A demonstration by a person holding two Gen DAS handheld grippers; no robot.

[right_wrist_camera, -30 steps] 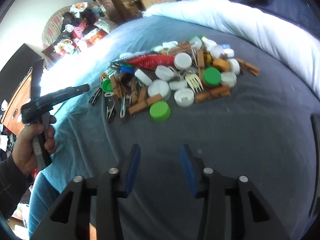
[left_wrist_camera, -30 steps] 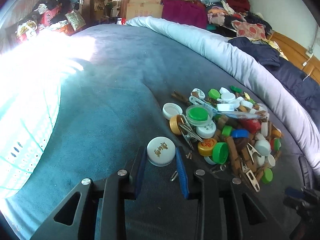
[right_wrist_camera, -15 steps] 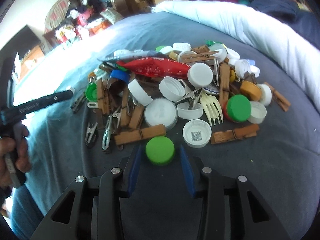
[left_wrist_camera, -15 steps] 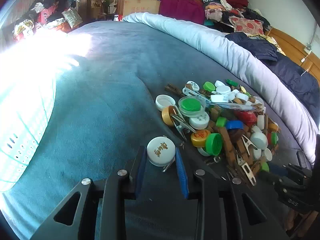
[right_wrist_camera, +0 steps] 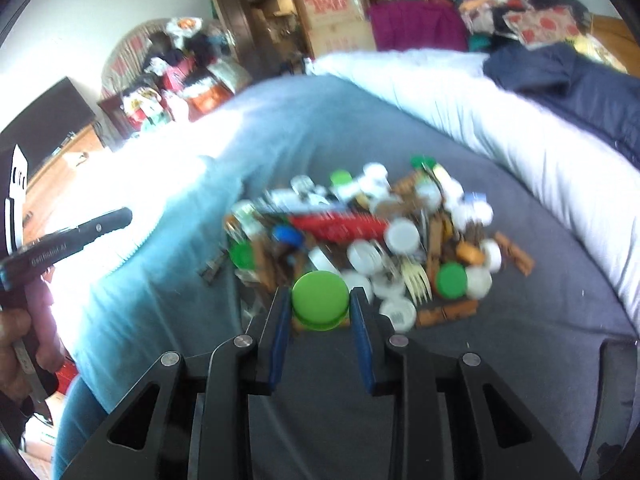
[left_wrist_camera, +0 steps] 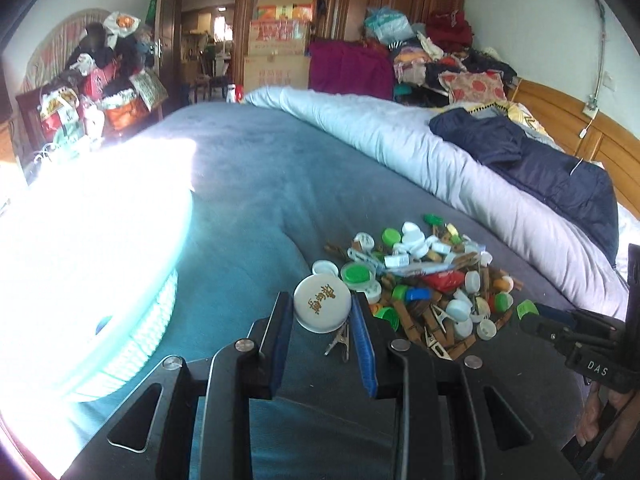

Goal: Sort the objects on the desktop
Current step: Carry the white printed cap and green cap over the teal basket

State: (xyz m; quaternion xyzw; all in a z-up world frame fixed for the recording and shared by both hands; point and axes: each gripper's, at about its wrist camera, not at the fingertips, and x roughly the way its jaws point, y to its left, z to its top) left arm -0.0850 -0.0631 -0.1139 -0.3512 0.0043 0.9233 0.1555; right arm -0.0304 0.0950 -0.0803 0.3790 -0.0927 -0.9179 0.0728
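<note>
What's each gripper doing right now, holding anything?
Left gripper: closed on the white cap with gold lettering.
Right gripper: jaws just closed onto the green cap, now gripping it.

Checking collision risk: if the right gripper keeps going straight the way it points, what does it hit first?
Probably the pile of caps and clothespins lying on the bed beyond the right gripper, which is shut on a green cap. Blur leaves depth unclear.
</note>
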